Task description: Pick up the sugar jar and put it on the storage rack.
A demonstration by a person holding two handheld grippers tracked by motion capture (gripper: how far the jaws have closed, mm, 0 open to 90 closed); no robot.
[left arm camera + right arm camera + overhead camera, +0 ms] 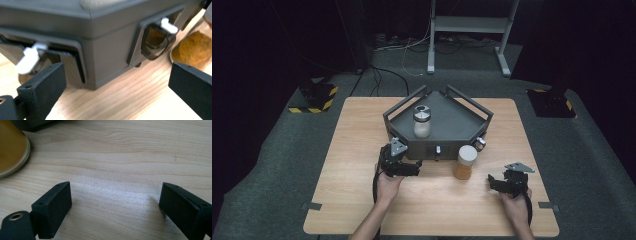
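The left gripper stands just in front of the grey tray, at about 7 o'clock from the tray's middle. Its jaws are apart and nothing is between them. In the left gripper view they frame the front corner of the tray wall, with one white latch at 9 o'clock and a second white latch at 2 o'clock, above a dark, see-through flap.

The step in hand looks like the approach to one of these small latches on the tray front. I think the next move calls for a turn of the left gripper toward one latch, then a fine closing of the jaws on the little tab, because the tab is thin and sits close to the wall.

The orange spice jar stands upright on the wooden table, just beside the tray front at about 5 o'clock. Its long axis is vertical and its pale lid points up. A second jar, with white content, stands upright inside the tray.

The right gripper rests near the table edge at 4 o'clock, jaws apart over bare wood, holding nothing.
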